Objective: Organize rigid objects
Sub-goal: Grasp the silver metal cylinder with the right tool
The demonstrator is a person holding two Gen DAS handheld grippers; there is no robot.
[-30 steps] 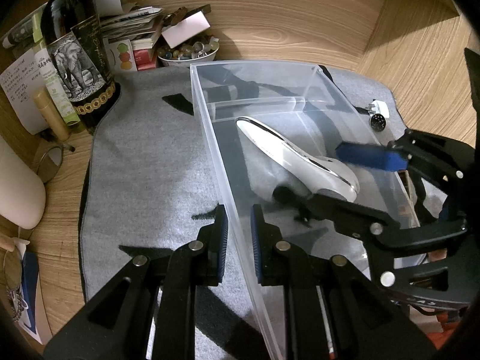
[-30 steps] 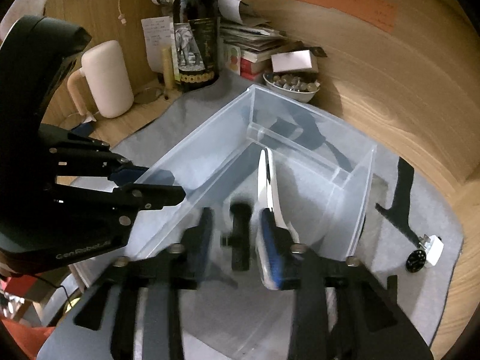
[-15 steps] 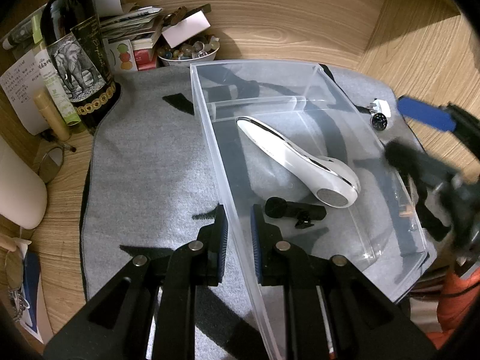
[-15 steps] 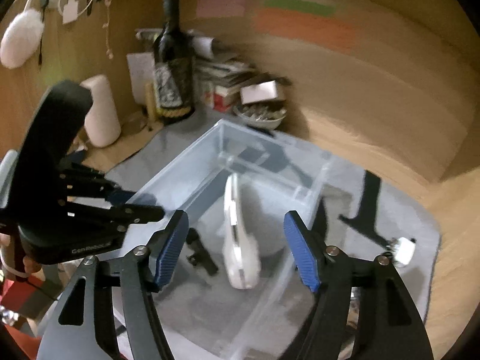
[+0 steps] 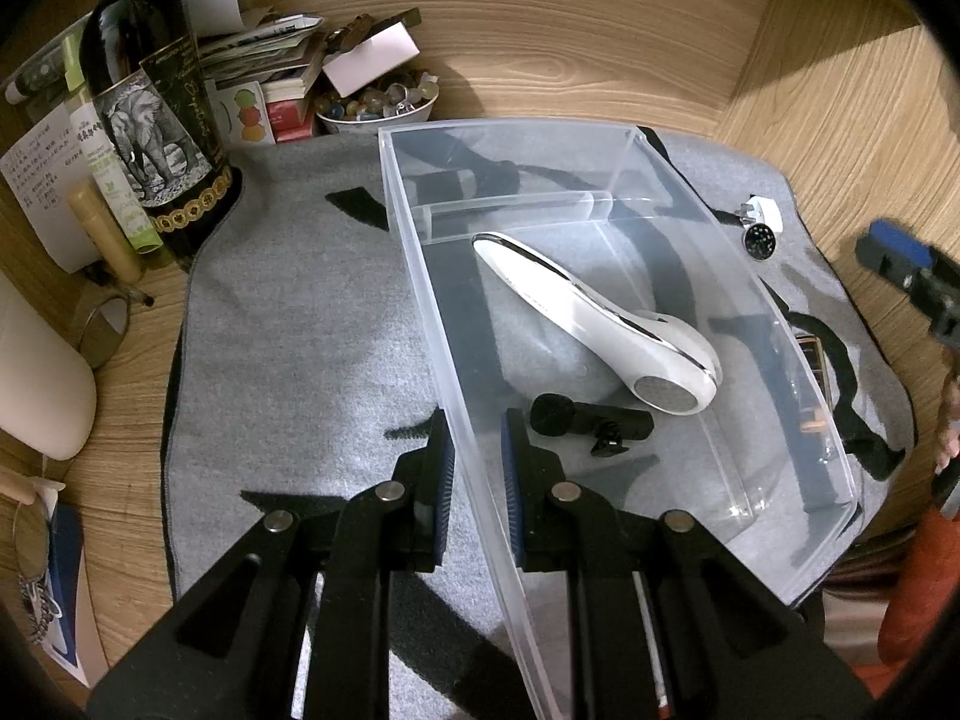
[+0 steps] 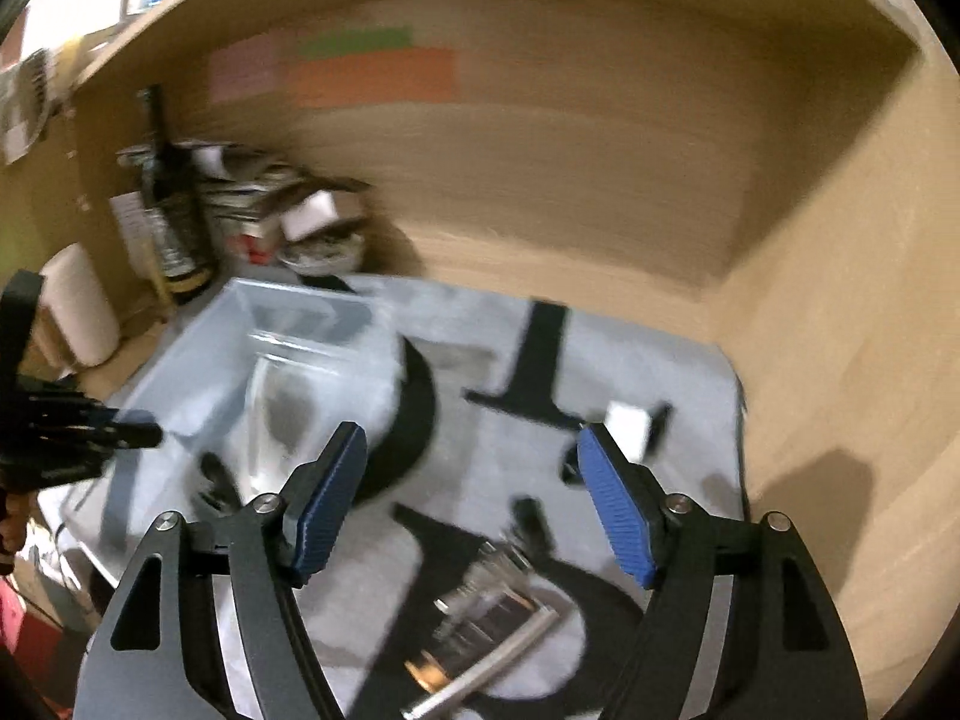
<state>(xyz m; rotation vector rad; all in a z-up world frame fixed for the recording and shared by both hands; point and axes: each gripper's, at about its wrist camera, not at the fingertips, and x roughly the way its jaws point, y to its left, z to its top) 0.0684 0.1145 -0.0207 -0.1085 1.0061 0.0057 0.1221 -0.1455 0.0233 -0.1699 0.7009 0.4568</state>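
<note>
Left gripper (image 5: 475,462): jaws narrow, clamped on the near left wall of the clear plastic rectangular bin (image 5: 798,354), one pad outside, one inside. The bin sits on the grey felt mat (image 5: 288,336) on the wooden desk (image 5: 600,36).

Inside the bin: a white handheld device with a silver round head (image 5: 591,321), lying flat, long axis diagonal, tapered end pointing to the far-left corner by the inner divider, round head toward the near right. Just beside the head, nearer the camera, a small black cylindrical clip-on microphone (image 5: 591,421), long axis roughly crosswise to the bin, foam end toward the left wall. The two look close, contact unclear.

Right gripper (image 6: 474,498): jaws wide, holding nothing, hovering over the mat to the right of the bin. That view is motion-blurred. Below it, a metallic object with a silver rod (image 6: 486,630) lies on the mat; can't tell what it is.

Outside the bin's right wall: a white plug adapter (image 5: 761,213) with a small black round disc (image 5: 761,238) just beside it.

Far left: a dark wine bottle with an elephant label (image 5: 150,120), upright.
</note>
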